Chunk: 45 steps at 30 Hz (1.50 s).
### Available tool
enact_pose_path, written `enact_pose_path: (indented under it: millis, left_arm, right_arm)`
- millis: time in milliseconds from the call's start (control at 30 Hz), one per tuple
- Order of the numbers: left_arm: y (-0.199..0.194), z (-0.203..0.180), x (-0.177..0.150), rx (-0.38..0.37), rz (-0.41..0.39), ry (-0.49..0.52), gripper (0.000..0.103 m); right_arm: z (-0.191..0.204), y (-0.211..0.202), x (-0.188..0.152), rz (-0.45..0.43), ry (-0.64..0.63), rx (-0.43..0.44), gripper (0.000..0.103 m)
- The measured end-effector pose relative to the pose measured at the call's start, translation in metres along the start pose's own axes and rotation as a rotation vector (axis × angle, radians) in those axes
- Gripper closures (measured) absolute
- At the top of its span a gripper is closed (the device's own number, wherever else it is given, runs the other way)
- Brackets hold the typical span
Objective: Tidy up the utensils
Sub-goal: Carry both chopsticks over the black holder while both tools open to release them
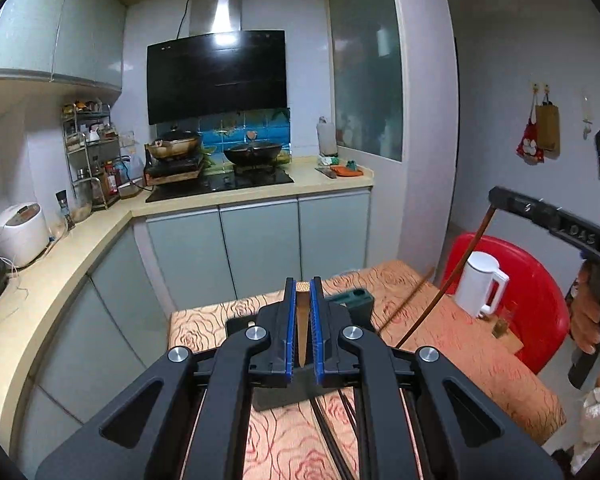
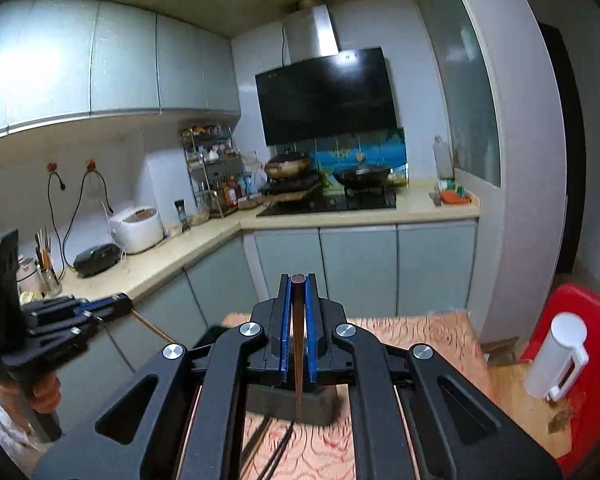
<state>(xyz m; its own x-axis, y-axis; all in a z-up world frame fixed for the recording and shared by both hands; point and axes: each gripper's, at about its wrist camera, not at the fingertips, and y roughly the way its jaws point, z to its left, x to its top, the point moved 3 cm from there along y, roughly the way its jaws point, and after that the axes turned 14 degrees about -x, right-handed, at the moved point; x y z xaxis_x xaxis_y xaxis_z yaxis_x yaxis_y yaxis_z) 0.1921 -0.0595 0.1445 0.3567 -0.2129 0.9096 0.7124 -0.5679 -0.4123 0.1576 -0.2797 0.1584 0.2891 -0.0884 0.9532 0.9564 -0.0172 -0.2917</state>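
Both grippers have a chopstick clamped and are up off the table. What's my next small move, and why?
Probably carry both toward the dark holder on the table. The left gripper is shut on a light chopstick, the right gripper on a dark chopstick, both hanging tip-down above the cloth.

The table (image 1: 452,332) wears a cloth with a woven rose pattern in orange and cream, slightly sheeny. Both grippers are matt black plastic with shiny round metal bolts (image 1: 257,333) and ribbed blue pads (image 1: 317,332). The left gripper (image 1: 303,292) pinches a pale wooden chopstick (image 1: 302,336), smooth and bare; the right gripper (image 2: 298,280) pinches a dark brown chopstick (image 2: 298,352) with a polished look. The kettle (image 1: 480,284) is smooth white plastic, the chair (image 1: 536,280) glossy red plastic. The range hood (image 1: 217,76) has a glossy black glass face under a brushed metal chimney (image 1: 216,10). Cabinet doors (image 1: 260,240) look satin grey-green, the countertop (image 1: 60,256) smooth cream stone. The spice rack (image 1: 88,152) is shiny wire.
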Motion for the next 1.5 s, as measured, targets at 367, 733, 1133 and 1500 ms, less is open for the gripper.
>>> enact_pose_path:
  millis: [367,733,1133,1500]
  left_arm:
    - [0.063,0.017,0.001,0.025,0.063,-0.04,0.096]
    - [0.105,0.039,-0.033,0.055,0.104,-0.082,0.096]
    - [0.098,0.037,-0.031,0.062,0.066,-0.08,0.049]
    - [0.058,0.039,-0.023,0.096,-0.033,-0.109,0.012]
  right_arm:
    - [0.02,0.047,0.012,-0.001,-0.029,-0.023,0.096]
    - [0.035,0.109,-0.034,0.11,-0.084,-0.07,0.096]
    - [0.037,0.126,-0.055,0.158,-0.079,-0.064,0.086]
    - [0.021,0.098,-0.041,0.084,-0.026,-0.085,0.042]
